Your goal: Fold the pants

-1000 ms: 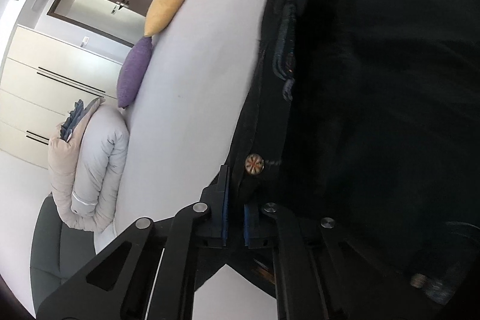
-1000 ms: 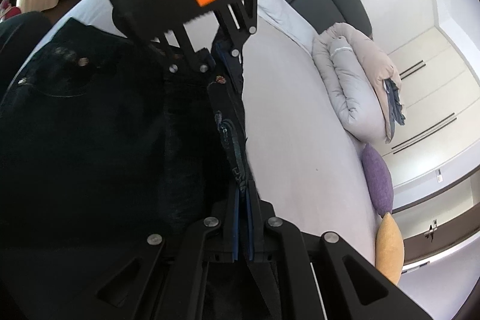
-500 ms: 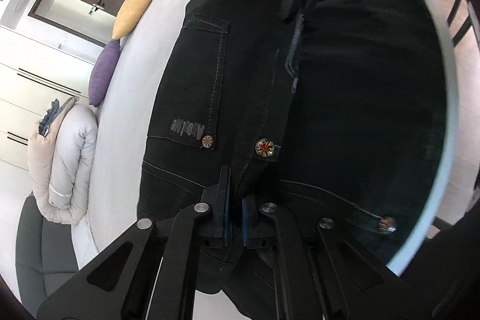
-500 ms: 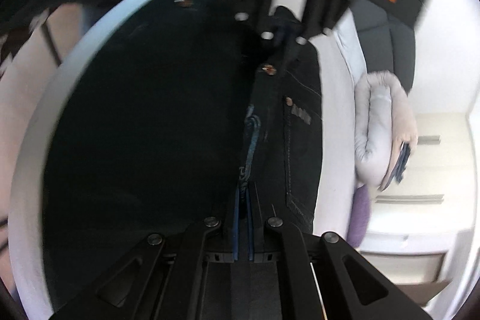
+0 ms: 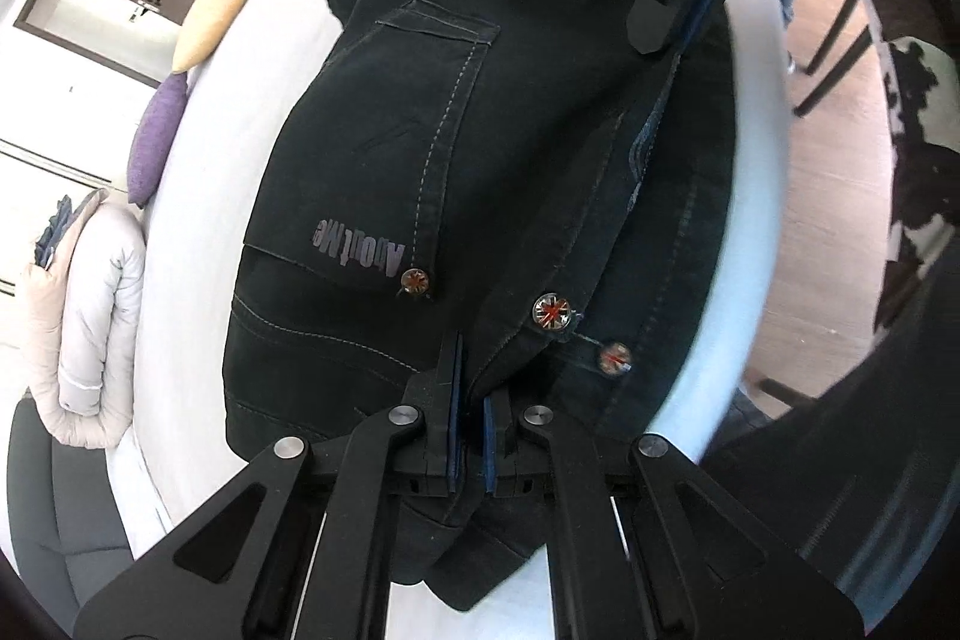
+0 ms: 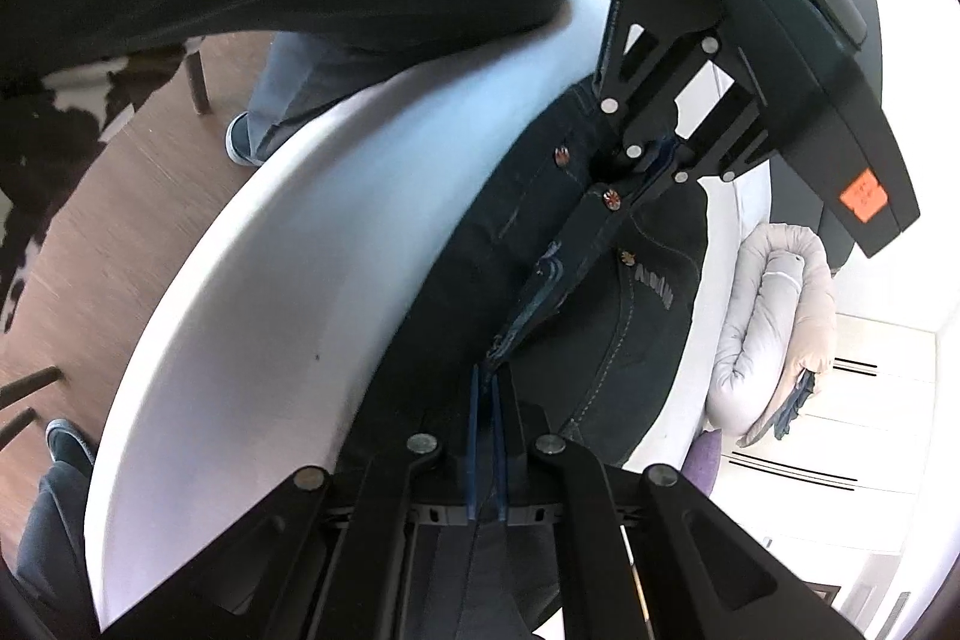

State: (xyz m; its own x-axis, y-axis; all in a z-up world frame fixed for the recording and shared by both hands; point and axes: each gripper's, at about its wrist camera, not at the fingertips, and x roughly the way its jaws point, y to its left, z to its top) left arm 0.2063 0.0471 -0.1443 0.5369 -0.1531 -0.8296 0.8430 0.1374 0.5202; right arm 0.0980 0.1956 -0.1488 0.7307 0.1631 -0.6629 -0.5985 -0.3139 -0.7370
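Pants [image 5: 420, 172] dark denim, stitched pocket | both grippers clamp waistband

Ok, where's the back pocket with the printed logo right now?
In the left wrist view the logo pocket sits left of centre on the dark pants, just above the left gripper.

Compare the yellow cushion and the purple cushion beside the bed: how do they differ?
The yellow cushion is pale yellow and sits nearer the brown door; the purple cushion is violet and sits nearer the rolled duvet. The yellow cushion looks smooth, the purple cushion more textured. Both are pointed ovals lined along the white bed edge.
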